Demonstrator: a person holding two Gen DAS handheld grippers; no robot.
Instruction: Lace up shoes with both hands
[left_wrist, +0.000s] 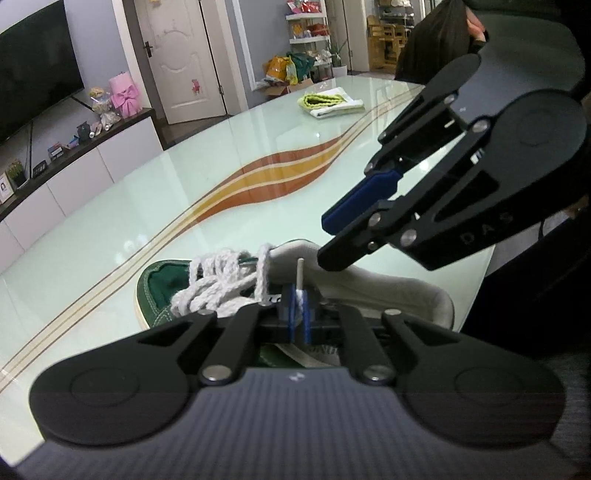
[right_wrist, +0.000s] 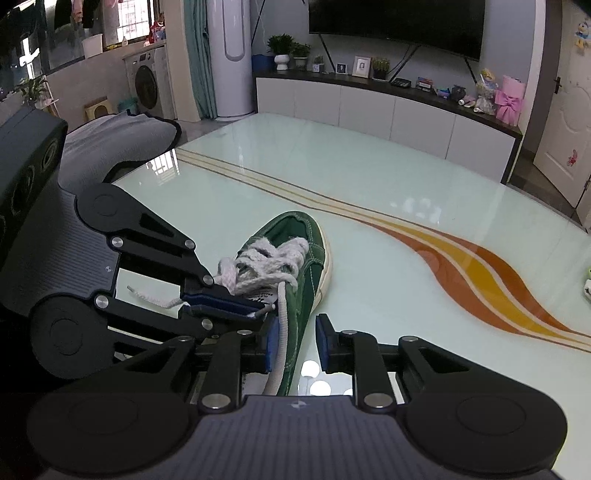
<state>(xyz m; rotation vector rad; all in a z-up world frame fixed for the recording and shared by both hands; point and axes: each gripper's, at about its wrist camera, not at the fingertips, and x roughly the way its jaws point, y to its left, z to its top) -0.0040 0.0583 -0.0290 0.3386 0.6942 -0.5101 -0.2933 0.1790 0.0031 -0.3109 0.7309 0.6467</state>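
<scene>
- Shoe (right_wrist: 295, 266): green canvas sneaker with a pale rubber sole, lying on the glassy desk (right_wrist: 369, 177) close to the person's edge, around 6 o'clock in both views, toe pointing away toward 12.
- Left gripper (left_wrist: 298, 301) comes in from 9 o'clock in the right wrist view. Its jaws are pinched down tight on the white lace (left_wrist: 221, 280), right by the stiff tip, which pokes straight up out of the blue pads.
- Handling-wise, I'd guess the lace is soft, floppy and a bit fuzzy, so it won't hold a shape on its own. Best place to grab is just behind the hard tip, since that's the only part stiff enough to poke through an eyelet.
- The sneaker looks light and the glass looks slick, so a hard tug would probably drag the whole thing. Might need one side to steady it.
- Right gripper (right_wrist: 295, 343): jaws spread wide, nothing in them. The sneaker's side and a pale cord-like strip sit between the pads, against the left pad.
- Left wrist view shows the upright tip and the grey lining of the collar; the right one hides both.
- Right wrist view shows the loose frayed lace end (right_wrist: 147, 295) on the desk at about 8 o'clock, missing from the left view.
</scene>
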